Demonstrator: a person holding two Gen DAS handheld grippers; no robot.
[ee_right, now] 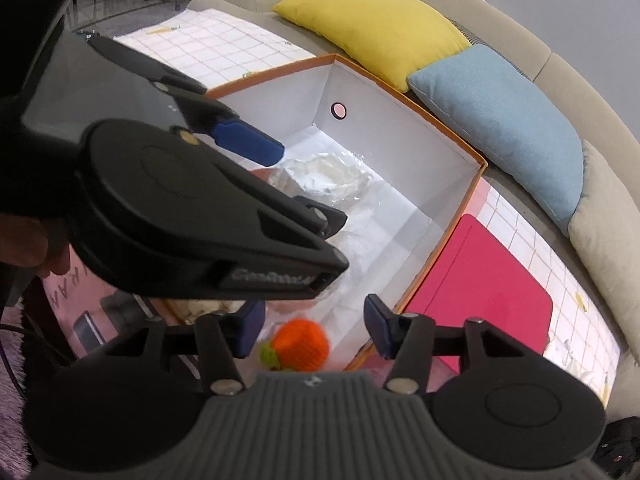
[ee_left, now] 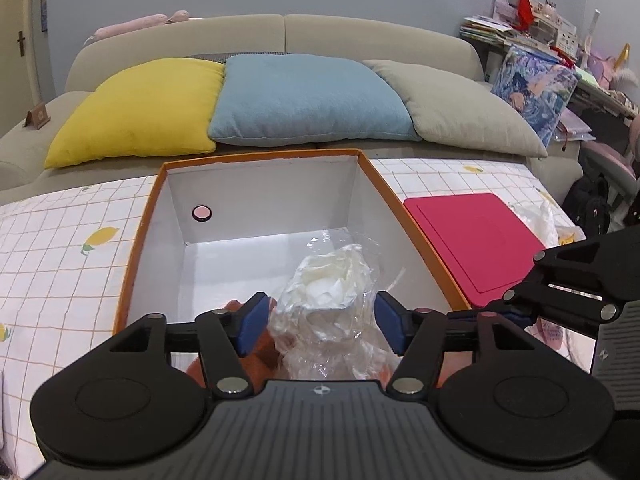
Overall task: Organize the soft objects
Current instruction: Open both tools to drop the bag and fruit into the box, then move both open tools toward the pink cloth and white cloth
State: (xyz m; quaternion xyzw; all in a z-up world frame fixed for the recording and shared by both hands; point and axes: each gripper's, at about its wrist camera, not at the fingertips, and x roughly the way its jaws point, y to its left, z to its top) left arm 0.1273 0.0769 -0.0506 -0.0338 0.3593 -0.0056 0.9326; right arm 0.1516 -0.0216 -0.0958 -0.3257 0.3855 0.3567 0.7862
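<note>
Step in hand, we judged, was boxing soft items: w/ left claw (ee_left: 316,320) spread around bagged white item (ee_left: 328,292) inside orange box (ee_left: 136,240), right claw (ee_right: 314,326) spread above knitted orange (ee_right: 300,344), next needing a pinch.

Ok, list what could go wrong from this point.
1. The left gripper is open around the crinkly plastic-wrapped white bundle; a grasp may catch only loose film and slip.
2. The right gripper is open above the orange knitted toy, right below the left one, so the two could collide.
3. Both work near the orange box wall and may snag it.
</note>
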